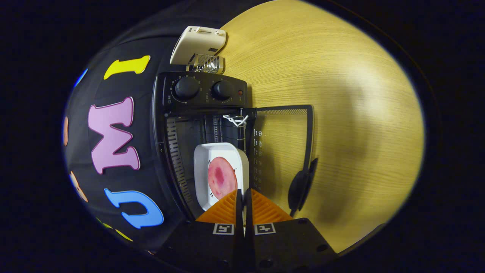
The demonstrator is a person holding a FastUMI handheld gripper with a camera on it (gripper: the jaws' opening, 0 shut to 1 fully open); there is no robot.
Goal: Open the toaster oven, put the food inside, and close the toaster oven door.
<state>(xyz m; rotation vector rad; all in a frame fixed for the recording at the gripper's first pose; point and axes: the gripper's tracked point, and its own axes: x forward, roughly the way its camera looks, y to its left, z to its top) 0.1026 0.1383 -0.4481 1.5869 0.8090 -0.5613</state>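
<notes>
The gripper (242,197) pinches the rim of the white dish (202,159) between its two fingers – the fingers are nearly pressed together. The dish, with a pink round food (221,178) in it, sits inside the open toaster oven (204,91), its glass door (284,151) folded down on the wooden table (341,94)

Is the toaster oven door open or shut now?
Open: the door lies swung away from the oven, whose cavity holds the white dish.
</notes>
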